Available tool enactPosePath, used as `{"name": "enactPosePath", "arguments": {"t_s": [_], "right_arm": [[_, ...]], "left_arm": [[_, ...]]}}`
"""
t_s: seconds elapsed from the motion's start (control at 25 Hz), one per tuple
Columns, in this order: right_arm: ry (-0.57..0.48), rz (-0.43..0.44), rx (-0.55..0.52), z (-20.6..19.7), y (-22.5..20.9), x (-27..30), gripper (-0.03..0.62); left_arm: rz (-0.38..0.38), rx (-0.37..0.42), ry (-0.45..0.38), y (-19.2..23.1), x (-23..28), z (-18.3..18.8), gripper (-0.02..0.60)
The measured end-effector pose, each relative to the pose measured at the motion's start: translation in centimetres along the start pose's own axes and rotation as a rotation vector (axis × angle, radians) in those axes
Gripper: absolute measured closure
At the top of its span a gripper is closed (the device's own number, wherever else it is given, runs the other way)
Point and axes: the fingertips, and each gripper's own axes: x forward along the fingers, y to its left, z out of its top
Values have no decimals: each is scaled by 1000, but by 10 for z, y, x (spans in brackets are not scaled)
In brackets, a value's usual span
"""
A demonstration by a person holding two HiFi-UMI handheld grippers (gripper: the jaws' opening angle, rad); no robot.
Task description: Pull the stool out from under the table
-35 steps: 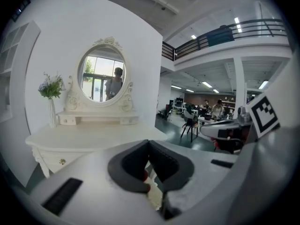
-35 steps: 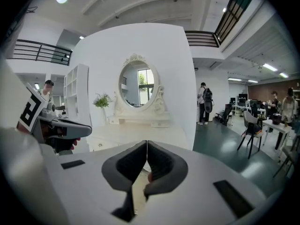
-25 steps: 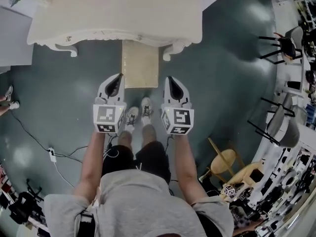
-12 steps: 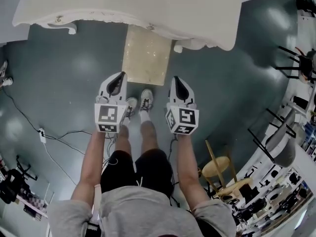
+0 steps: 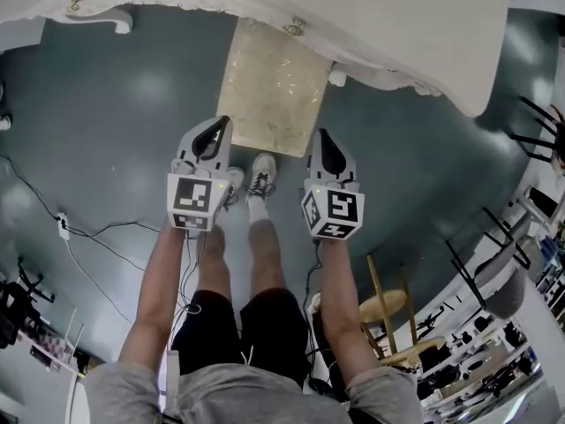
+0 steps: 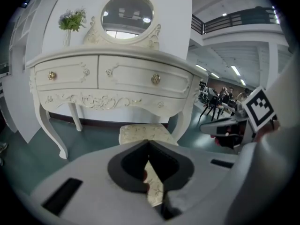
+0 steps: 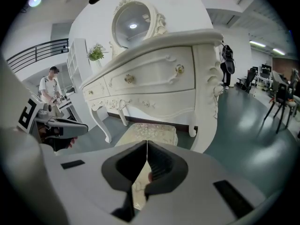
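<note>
A stool (image 5: 274,89) with a cream patterned cushion stands on the grey floor, its far end under the white dressing table (image 5: 291,11). My left gripper (image 5: 216,126) hovers at the stool's near left corner, shut and empty. My right gripper (image 5: 320,137) hangs just off the near right corner, also shut with nothing in it. In the left gripper view the stool (image 6: 143,134) sits ahead below the table's drawers (image 6: 112,76), beyond the closed jaw tips (image 6: 149,144). The right gripper view shows the stool (image 7: 147,134) past its closed tips (image 7: 146,144).
The person's legs and shoes (image 5: 259,177) stand right behind the stool. A cable and power strip (image 5: 64,228) lie on the floor at left. A wooden stool (image 5: 384,307) and black chairs (image 5: 494,263) stand at right. A person (image 7: 49,90) stands far left in the right gripper view.
The view has moved toward the table; the stool and table now sit larger and nearer. Both grippers have come forward to the stool's near corners, still shut.
</note>
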Motion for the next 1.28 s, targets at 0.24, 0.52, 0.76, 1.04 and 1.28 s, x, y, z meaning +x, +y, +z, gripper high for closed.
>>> {"name": "enactPosePath", "arguments": {"t_s": [0.24, 0.52, 0.76, 1.04, 1.28], "right_arm": [[32, 3, 3, -32, -10, 29, 579], [88, 37, 63, -56, -17, 51, 576], [138, 112, 257, -78, -26, 74, 353], [185, 180, 412, -102, -34, 105, 227], [222, 207, 426, -115, -36, 119, 220]], "left_arm": [[14, -28, 38, 11, 27, -33, 578], [4, -129, 86, 27, 51, -67, 535], [-78, -310, 126, 28, 72, -92, 325], [-102, -440, 173, 39, 95, -116, 213], [-104, -487, 198, 43, 112, -130, 210]]}}
